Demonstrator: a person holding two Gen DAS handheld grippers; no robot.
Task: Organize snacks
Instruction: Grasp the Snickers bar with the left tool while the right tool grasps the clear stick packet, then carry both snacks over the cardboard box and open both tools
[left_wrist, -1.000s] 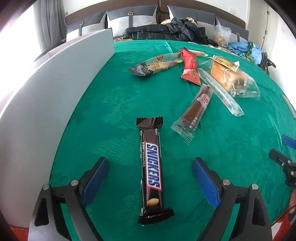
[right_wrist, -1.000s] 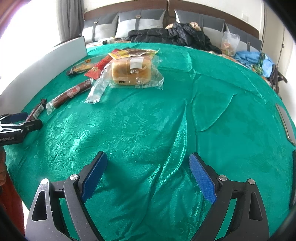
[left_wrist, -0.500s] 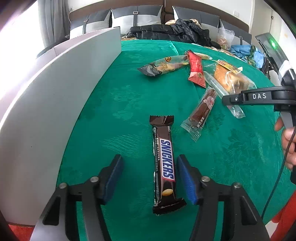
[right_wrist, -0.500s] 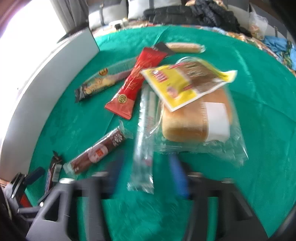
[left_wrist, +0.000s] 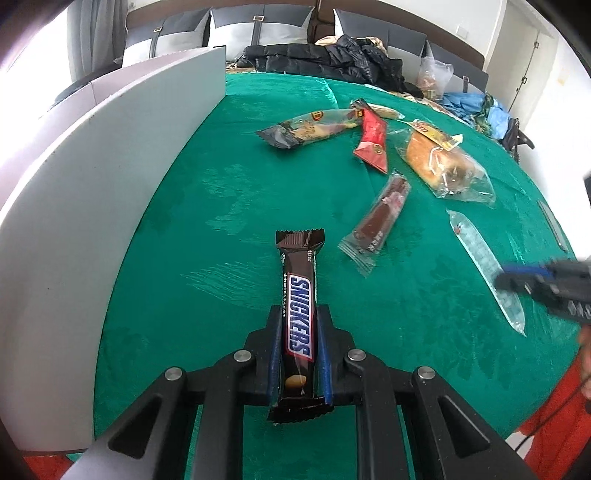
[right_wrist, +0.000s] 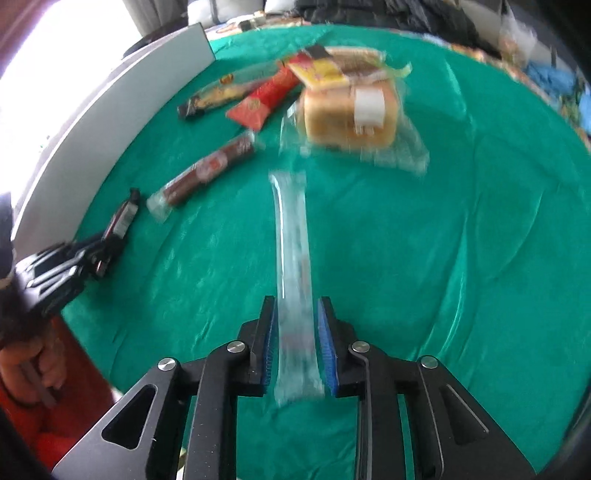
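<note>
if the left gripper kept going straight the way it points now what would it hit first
Probably the green tablecloth just past the far end of the Snickers bar that the left gripper is shut on. It points steeply down, and no other snack lies in that line, though depth is unclear.

Your left gripper (left_wrist: 298, 347) has clamped the Snickers (left_wrist: 297, 317); your right gripper (right_wrist: 295, 339) moved over and closed on the clear packet (right_wrist: 293, 266).

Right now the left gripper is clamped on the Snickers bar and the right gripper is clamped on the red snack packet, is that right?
Not quite. The left gripper is clamped on the Snickers bar, but the right gripper holds the long clear plastic packet, not the red snack packet, which lies untouched farther back on the green tablecloth. The right wrist view shows it.
</note>
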